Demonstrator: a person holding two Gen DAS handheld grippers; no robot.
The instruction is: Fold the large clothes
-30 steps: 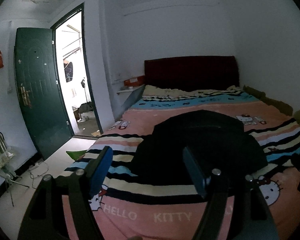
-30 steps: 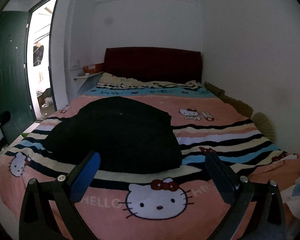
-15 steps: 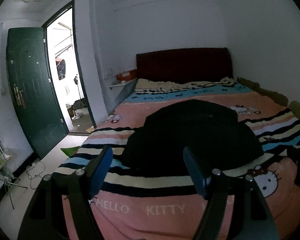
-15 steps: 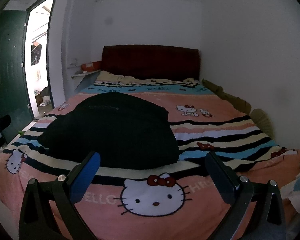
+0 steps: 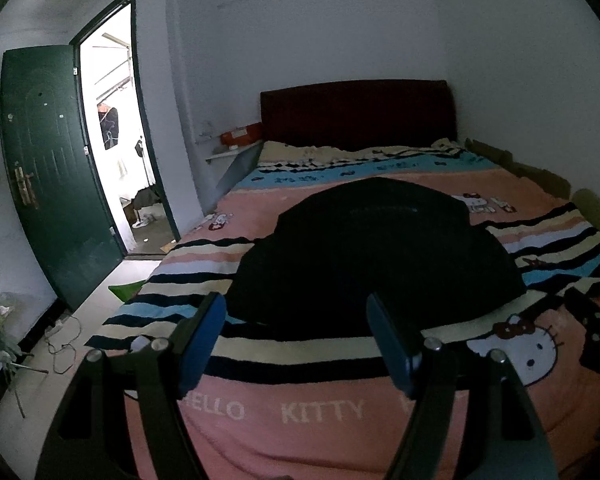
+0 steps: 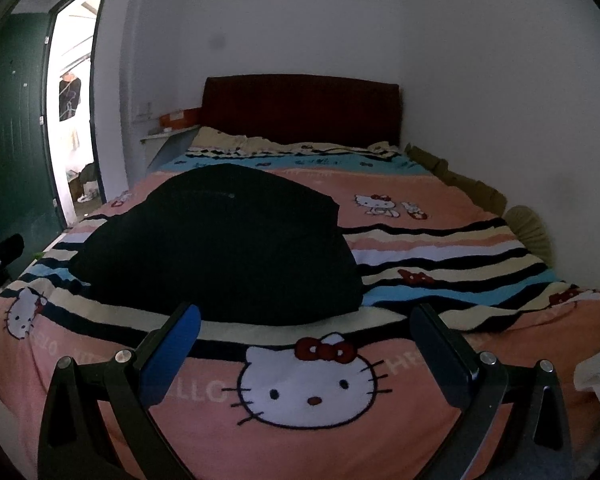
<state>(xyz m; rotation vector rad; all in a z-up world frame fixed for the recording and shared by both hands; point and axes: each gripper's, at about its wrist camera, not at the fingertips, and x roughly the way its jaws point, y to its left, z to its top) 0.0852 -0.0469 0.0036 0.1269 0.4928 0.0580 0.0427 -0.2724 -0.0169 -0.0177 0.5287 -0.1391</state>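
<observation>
At nine o'clock in the left wrist view, a green door [image 5: 48, 168] stands open beside a lit doorway [image 5: 120, 140]. Toward twelve, a dark red headboard [image 5: 356, 112] backs the bed [image 5: 300, 412], whose striped cartoon-cat blanket [image 6: 440, 248] carries the black garment [image 5: 364, 256] in a heap mid-bed. Both the left claw [image 5: 296, 344] and right claw [image 6: 306, 350] gape wide, empty, short of the garment, nothing between.

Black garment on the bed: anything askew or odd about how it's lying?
The black garment lies in a rumpled mound on the striped blanket, not spread flat. Both claws are open and clear of it. Nothing looks damaged.
</observation>
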